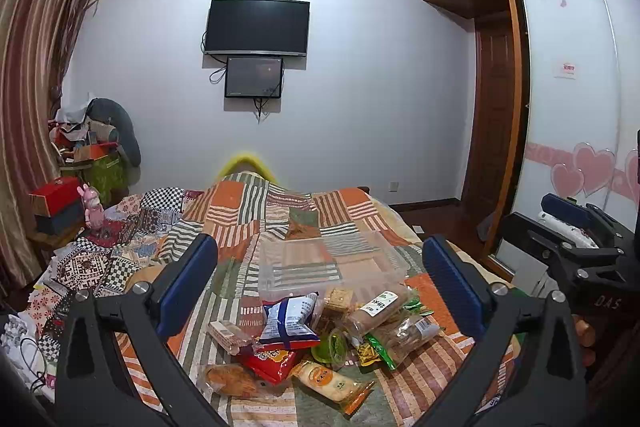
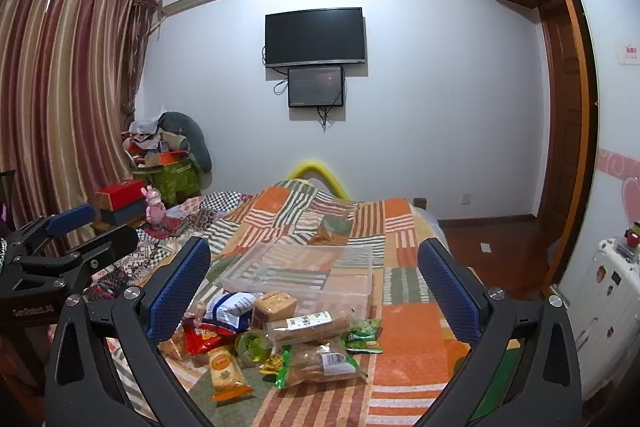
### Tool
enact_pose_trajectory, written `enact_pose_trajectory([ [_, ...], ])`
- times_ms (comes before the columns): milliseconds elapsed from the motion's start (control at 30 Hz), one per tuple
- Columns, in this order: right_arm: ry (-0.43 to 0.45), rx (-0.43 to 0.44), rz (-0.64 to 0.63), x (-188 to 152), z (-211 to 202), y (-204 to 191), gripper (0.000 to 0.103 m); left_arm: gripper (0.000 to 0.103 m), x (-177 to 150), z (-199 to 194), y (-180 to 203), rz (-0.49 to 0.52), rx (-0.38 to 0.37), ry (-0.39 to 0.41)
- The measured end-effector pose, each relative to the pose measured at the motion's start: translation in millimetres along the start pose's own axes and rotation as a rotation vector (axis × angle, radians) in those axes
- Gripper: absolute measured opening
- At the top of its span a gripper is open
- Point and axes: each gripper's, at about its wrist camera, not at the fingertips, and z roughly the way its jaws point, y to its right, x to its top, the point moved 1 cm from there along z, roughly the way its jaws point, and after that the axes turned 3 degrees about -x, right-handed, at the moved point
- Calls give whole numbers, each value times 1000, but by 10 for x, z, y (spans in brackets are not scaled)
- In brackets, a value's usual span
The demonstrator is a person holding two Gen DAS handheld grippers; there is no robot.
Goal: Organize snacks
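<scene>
A pile of packaged snacks lies on the patchwork bed cover: a blue-and-white bag (image 1: 290,323) (image 2: 230,309), a red bag (image 1: 270,361), an orange-trimmed cracker pack (image 1: 330,383) (image 2: 226,373), a green jelly cup (image 1: 332,347) (image 2: 253,345) and clear-wrapped biscuits (image 1: 378,309) (image 2: 316,363). An empty clear plastic box (image 1: 332,263) (image 2: 298,273) stands just behind the pile. My left gripper (image 1: 320,287) is open above the pile, holding nothing. My right gripper (image 2: 314,291) is open above the pile and box, holding nothing.
The bed (image 1: 240,211) fills the foreground. Boxes and a pink toy (image 1: 94,207) crowd the left side by the curtain. A TV (image 1: 258,27) hangs on the far wall. A wardrobe (image 1: 580,87) stands right. The other gripper shows in each view's edge (image 1: 580,247) (image 2: 60,247).
</scene>
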Motion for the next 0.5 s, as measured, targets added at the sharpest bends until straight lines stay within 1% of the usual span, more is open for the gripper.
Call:
enact_pose_trajectory([
  [500,8,21,-6,-2,-5,-56,103,103,-10,8,-75,-25,8,-12],
])
